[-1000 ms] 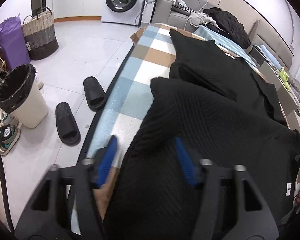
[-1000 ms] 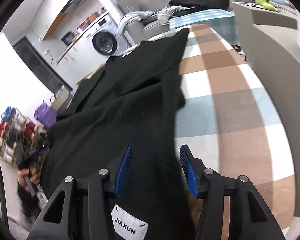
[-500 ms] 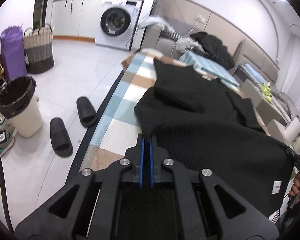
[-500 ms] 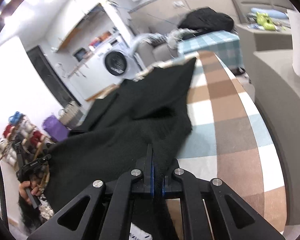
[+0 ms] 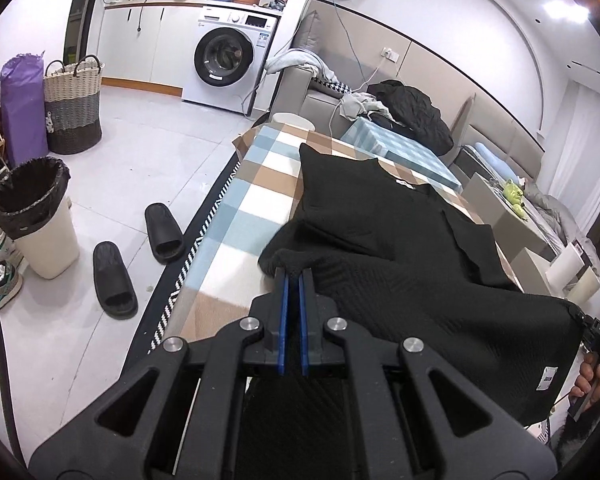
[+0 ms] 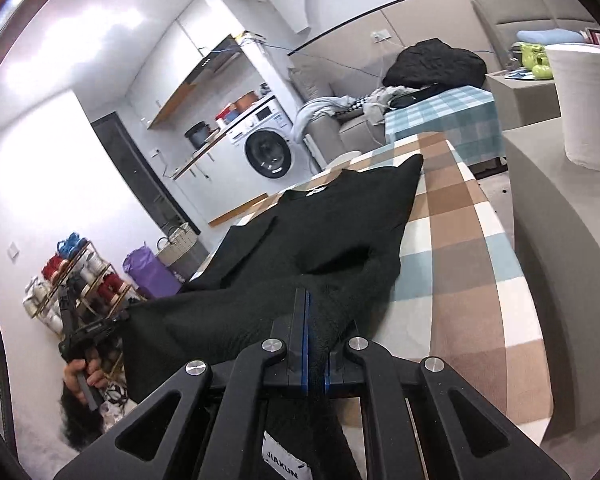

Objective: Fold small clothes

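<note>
Pinching the near hem of the black knit garment (image 5: 400, 248) at two corners, the left gripper (image 5: 293, 276) and the right gripper (image 6: 314, 312) both have their blue pads pressed together on folds of the cloth, the hem raised off the table (image 5: 236, 216) between them. The likeliest trouble from here, as I judge it, is slippage: each grip holds only a small bunch of thick knit, so a pull forward could drag one corner free and leave the fold crooked. Uneven carrying by the two hands would skew the hem against the far edge too. The rest of the garment lies along the checked tablecloth, reaching toward the far end, nearer the right-hand long edge than the left. It is dark, ribbed and heavy-looking, with a sleeve folded in over the body and a small white label (image 6: 286, 462) near the hem.
</note>
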Action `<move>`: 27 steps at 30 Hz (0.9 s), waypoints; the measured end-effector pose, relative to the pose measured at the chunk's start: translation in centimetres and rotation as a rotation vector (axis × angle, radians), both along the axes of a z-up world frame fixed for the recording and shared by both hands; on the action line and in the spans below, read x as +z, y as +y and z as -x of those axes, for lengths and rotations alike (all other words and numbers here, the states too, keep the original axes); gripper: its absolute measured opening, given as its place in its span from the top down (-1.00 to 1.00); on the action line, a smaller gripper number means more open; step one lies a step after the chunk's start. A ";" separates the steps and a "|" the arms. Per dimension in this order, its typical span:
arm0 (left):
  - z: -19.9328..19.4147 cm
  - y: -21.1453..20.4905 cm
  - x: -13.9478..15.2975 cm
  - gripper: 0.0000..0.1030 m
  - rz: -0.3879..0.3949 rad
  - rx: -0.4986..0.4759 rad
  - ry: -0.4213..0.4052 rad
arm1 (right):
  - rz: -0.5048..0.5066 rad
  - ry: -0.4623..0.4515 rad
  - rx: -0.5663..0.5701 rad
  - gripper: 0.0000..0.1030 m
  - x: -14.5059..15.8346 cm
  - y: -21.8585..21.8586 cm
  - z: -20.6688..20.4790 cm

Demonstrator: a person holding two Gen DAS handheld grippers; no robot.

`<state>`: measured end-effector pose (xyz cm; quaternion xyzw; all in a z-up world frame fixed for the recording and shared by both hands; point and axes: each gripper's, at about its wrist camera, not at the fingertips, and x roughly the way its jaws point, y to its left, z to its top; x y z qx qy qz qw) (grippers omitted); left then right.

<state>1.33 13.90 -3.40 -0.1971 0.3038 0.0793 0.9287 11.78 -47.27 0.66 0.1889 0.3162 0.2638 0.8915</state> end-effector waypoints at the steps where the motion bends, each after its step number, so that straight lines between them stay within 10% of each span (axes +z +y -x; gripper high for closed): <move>1: -0.7 0.2 0.0 0.96 0.001 -0.002 0.000 | 0.006 0.007 -0.011 0.92 0.2 0.2 -0.7; 14: -16.3 3.6 -2.7 0.95 0.006 -0.009 0.095 | 0.149 0.143 -0.224 0.90 -1.3 3.2 -12.3; 17: -18.1 3.9 -4.5 0.91 0.020 -0.009 0.153 | 0.236 0.205 -0.278 0.60 -2.8 3.0 -13.8; 21: -18.4 4.1 -6.2 -0.14 0.035 -0.002 0.196 | 0.189 0.250 -0.279 -0.05 -4.3 0.9 -13.0; 27: -20.2 3.0 -8.7 -0.11 0.067 -0.067 0.245 | 0.227 0.300 -0.176 -0.06 -6.4 2.8 -14.1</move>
